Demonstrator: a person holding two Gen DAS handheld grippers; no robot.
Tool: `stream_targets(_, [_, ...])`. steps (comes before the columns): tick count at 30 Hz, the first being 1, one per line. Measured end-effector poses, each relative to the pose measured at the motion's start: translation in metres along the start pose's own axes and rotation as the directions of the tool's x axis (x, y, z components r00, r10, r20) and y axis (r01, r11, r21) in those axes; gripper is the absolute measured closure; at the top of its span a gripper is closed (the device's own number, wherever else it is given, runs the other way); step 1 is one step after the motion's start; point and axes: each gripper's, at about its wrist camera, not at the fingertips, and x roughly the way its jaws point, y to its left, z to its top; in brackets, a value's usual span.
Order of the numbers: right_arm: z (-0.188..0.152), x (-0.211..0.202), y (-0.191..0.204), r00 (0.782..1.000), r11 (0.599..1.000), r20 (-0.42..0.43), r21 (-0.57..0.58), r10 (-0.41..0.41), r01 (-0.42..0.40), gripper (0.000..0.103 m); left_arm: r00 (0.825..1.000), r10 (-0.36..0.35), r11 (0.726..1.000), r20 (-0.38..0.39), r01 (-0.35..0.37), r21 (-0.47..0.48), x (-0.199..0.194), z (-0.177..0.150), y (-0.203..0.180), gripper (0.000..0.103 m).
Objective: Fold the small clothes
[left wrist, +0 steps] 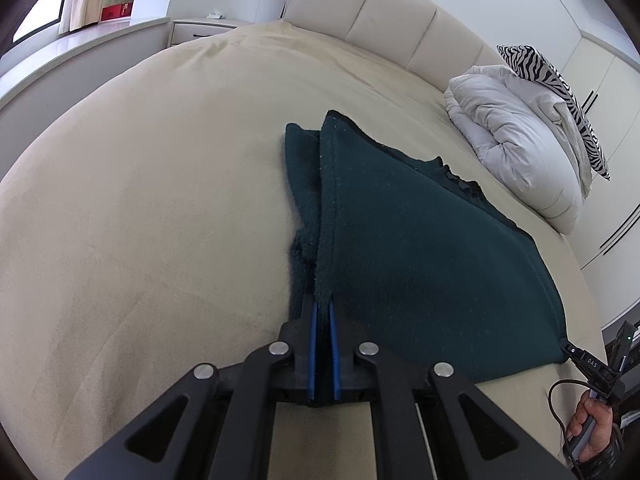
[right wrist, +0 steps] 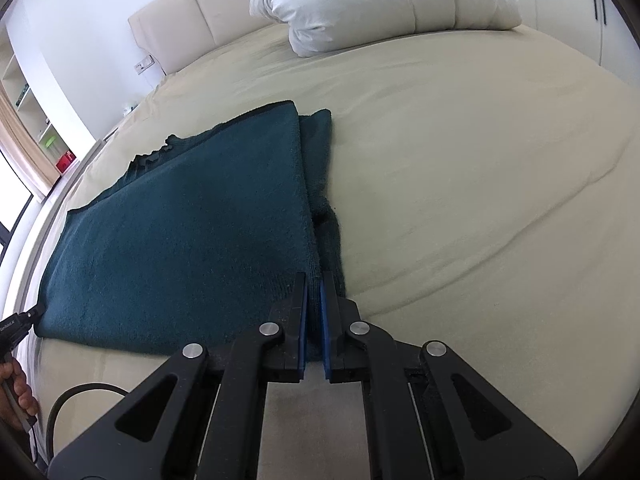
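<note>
Both tongs, left tongs [left wrist: 323, 305] and right tongs [right wrist: 315, 276], are clamped on near corners of the dark green garment [left wrist: 400, 248], which stretches toward the frame's top.

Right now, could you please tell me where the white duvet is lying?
The white duvet is bundled at the head of the bed, against the headboard, beyond the green garment; right of centre in the left wrist view.

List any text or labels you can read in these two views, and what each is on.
"DAS": white letters on the black right gripper, at the dark green fleece garment.
White lettering on the black left gripper: too small to read.
Red box on the shelf: print unreadable.
</note>
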Motion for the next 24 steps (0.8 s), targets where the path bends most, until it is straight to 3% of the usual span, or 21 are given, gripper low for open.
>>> stream_targets(18, [0.000,0.008,-0.006,0.999,0.999,-0.024,0.018,0.037,-0.036,0.098,1.000,-0.016,1.000,-0.005,0.016,-0.017,0.001,-0.004,0.003,0.094])
stream_targets(22, [0.005,0.002,-0.012,0.996,0.995,-0.037,0.064,0.077,-0.074,0.096,1.000,0.001,1.000,-0.004,-0.001,-0.017,-0.012,-0.001,-0.001,0.094])
stream_targets(24, [0.008,-0.009,-0.015,0.997,0.992,-0.023,0.107,0.068,-0.065,0.089,0.999,0.030,1.000,0.044,-0.030,0.007,-0.027,0.006,-0.008,0.094])
